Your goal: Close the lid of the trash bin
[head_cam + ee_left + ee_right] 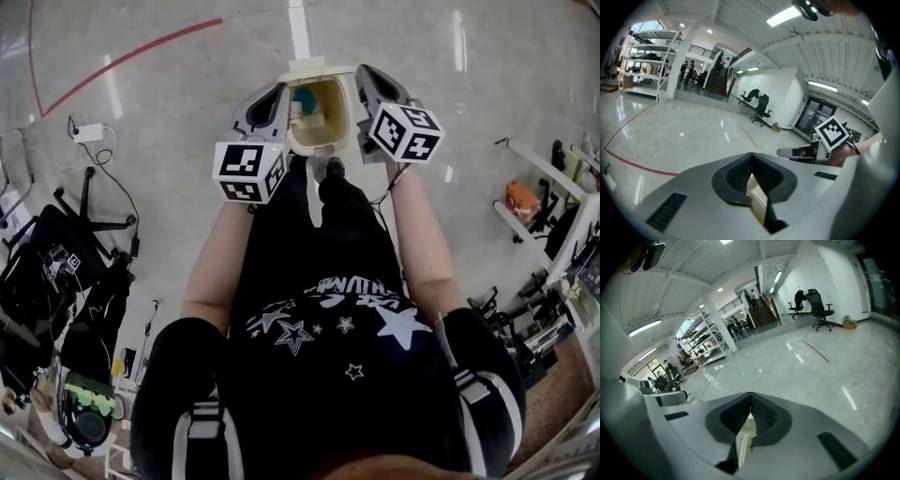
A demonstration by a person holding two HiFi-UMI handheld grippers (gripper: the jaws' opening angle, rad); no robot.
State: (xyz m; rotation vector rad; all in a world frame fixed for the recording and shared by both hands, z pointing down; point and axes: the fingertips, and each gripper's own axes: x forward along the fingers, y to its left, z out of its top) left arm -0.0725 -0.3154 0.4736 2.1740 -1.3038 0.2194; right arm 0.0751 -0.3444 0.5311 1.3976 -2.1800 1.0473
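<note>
**Trash bin, open, on floor: tongs at both sides**

Far left: a white power adapter [91,133] with a black cable lies on the grey floor [187,94], near a curved red line [122,61].

Your left tongs [279,92]: clenched, tips meeting, just beside the bin's left wall. Its cube [249,171] carries black-and-white square markers.

Centre: cream trash bin [314,148], standing on the floor between the two tongs. Its lid [314,67] is up at the far edge, and a teal item [303,98] lies inside.

Your right tongs [364,75]: clenched likewise, just beside the right wall, with a matching marker cube [405,131].

Shirt print [366,291], among white stars: too distorted to read.
</note>
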